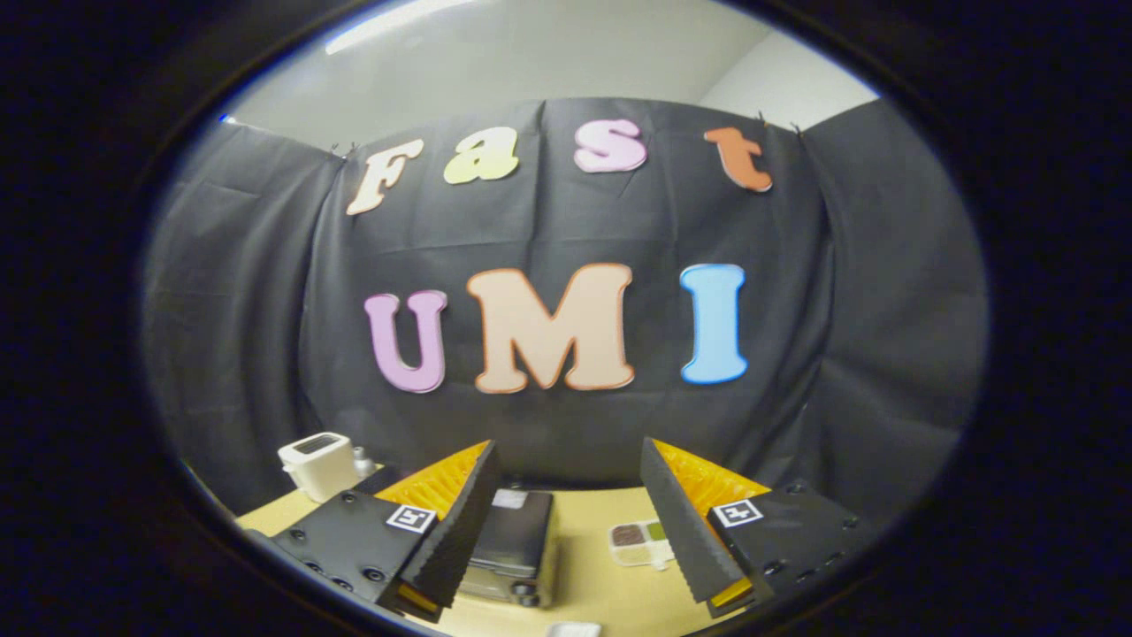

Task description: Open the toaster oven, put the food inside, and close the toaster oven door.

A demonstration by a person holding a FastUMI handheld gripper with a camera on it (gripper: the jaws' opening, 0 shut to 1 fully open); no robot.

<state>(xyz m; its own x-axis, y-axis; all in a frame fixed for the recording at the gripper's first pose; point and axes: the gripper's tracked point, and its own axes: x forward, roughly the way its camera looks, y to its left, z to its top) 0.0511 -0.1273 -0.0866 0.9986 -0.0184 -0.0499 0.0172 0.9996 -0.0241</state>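
My gripper (566,522) hangs well above the table with its two fingers spread wide and nothing between them. Below and between the fingers, closer to the left finger (451,540), stands the toaster oven (513,548), a dark box seen from above with its knobs at the near side; its door looks closed. To its right, close to the right finger (685,531), lies a small white tray of food (638,541) with a brown portion and a green portion.
A white pop-up toaster (317,464) stands at the back left of the light wooden table (592,593), with a small grey item (363,462) beside it. A white object (573,629) peeks in at the table's near edge. Black cloth walls close the booth behind.
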